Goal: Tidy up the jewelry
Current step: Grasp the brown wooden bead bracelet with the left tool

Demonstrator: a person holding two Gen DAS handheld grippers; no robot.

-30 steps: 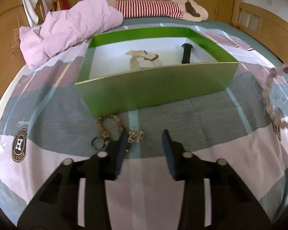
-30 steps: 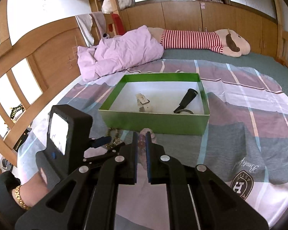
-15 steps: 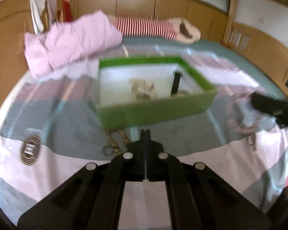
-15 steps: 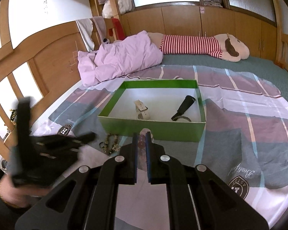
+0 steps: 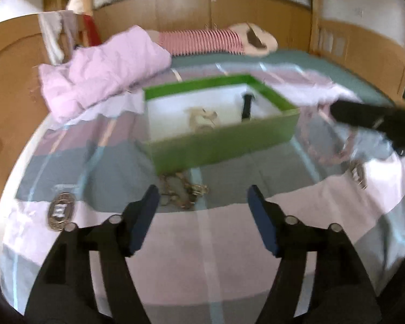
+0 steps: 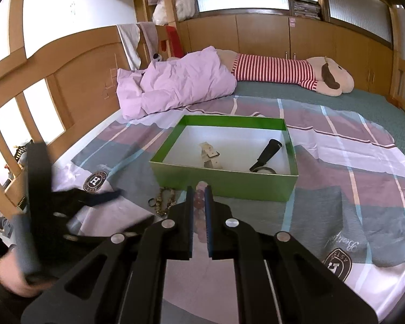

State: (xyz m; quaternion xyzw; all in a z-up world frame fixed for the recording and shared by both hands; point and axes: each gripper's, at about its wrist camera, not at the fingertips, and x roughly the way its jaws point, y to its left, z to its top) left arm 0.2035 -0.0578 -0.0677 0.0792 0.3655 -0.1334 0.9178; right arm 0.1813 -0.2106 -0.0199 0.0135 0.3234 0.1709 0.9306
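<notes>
Left wrist view: one green box point(image 5: 224, 143) sits on the striped bedspread point(image 5: 202, 256). Inside lie two things, a cream strap point(image 5: 202, 117) and a black strap point(image 5: 247, 106). One tangle of brown beads and chain point(image 5: 182, 190) lies just before the box's near wall, blurred. The left gripper point(image 5: 202, 197) hangs above the tangle, its jaws just opened wide, nothing between them. A pink bead string point(image 5: 334, 151) hangs at the right under the right gripper point(image 5: 343, 113).

Right wrist view: the right gripper point(image 6: 199, 197) stands nearly closed, pinching one string of round pinkish beads point(image 6: 199, 199). The same two straps lie in the box point(image 6: 224, 181), the tangle point(image 6: 163, 201) beside it.
</notes>
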